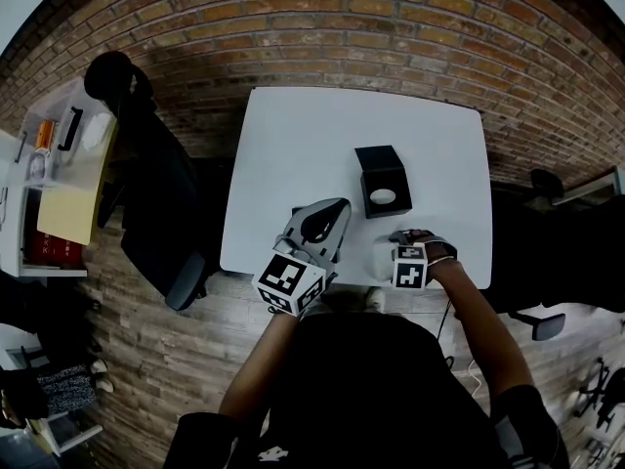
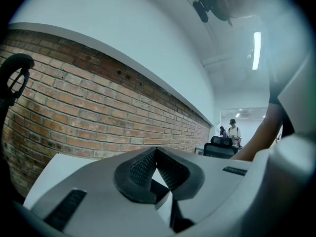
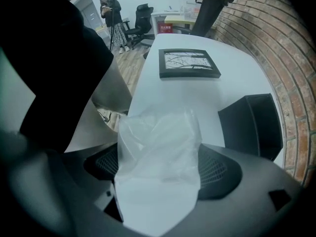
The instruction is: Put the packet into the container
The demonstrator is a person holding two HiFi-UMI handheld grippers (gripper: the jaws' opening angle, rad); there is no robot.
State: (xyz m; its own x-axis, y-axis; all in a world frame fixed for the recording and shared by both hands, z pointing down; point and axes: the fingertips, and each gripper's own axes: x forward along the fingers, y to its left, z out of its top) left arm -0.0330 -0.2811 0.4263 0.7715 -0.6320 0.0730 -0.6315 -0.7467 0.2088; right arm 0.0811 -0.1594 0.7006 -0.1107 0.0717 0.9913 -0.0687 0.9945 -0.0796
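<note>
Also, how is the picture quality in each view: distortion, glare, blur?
Head view: strong fisheye, the table edges bow, corners black. Left gripper view: the lamp glares, the wall curves. Right gripper view: dim, the packet close and soft, left side dark.

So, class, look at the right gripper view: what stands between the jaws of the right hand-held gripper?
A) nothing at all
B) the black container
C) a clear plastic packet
C: the right gripper view shows a clear plastic packet between the jaws of the right hand-held gripper, while the black container sits off to the side on the white table.
</note>
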